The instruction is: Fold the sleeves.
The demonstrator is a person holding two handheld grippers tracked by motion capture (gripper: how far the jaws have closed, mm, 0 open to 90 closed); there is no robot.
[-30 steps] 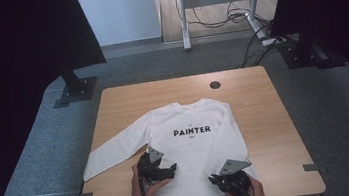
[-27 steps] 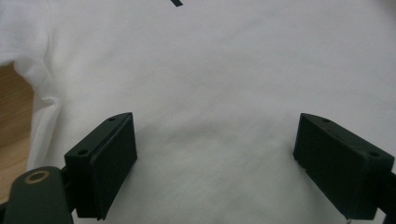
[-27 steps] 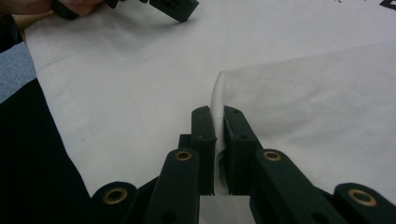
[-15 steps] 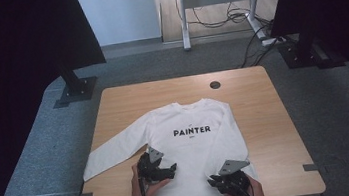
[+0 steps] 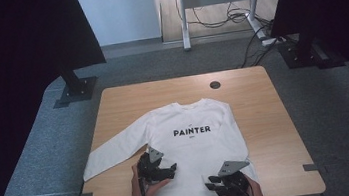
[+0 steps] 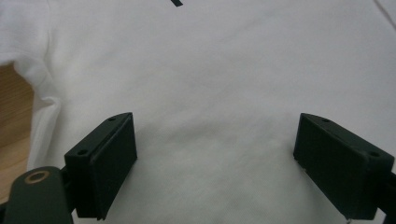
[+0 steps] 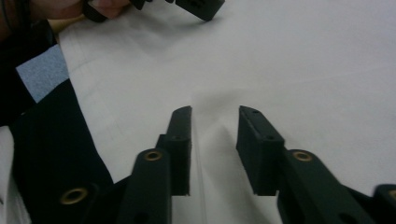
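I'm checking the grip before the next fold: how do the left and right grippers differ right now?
The left gripper has its jaws spread wide over the white shirt; the right gripper has a narrower gap, its jaws having just been opening, with a small ridge of cloth between them. The left sits mid-hem, the right near the shirt's bottom right corner. Neither pinches fabric.

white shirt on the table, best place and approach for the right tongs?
Probably the bottom hem of the white shirt, near its right corner, coming in low from the table's near edge. It lies flat, so only an edge gives a fold to pinch. The right tongs, jaws just opening, are already there.
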